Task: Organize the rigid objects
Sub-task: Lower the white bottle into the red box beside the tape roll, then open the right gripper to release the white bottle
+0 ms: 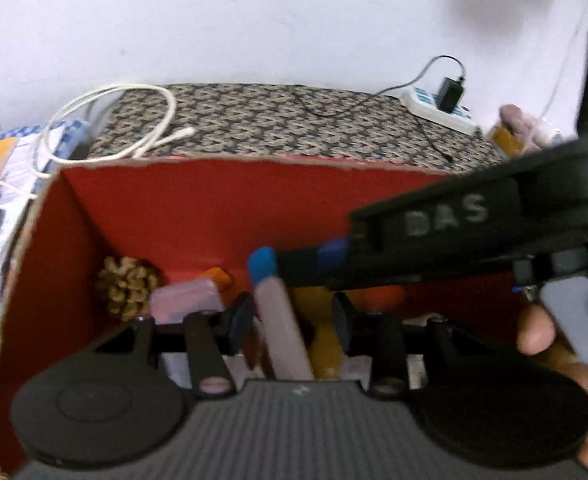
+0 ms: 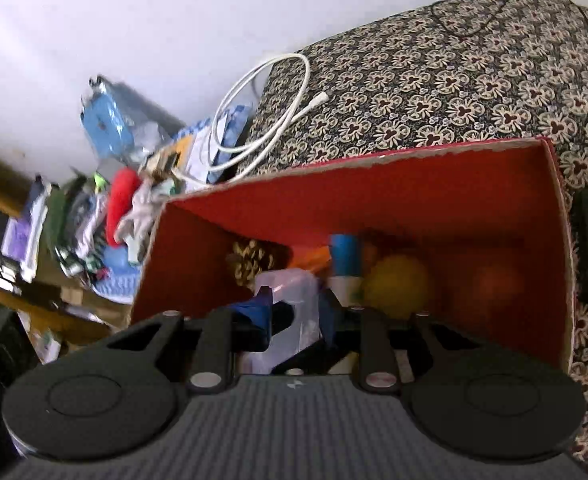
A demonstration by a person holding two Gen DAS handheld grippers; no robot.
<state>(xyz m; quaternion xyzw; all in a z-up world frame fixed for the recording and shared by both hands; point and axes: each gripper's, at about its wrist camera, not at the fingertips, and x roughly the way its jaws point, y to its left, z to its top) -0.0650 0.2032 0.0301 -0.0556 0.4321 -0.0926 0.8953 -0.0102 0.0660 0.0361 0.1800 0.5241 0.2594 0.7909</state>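
Red-lined cardboard box on the patterned bed holds a blue-capped tube; left tool pinches it, right tool looks narrowly spread over a clear plastic case.

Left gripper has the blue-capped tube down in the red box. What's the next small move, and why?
Probably open the left gripper and let go. The blue-capped tube that it seems to grip already sits inside the red box among the other items, and the right gripper, beside the cap, holds nothing.
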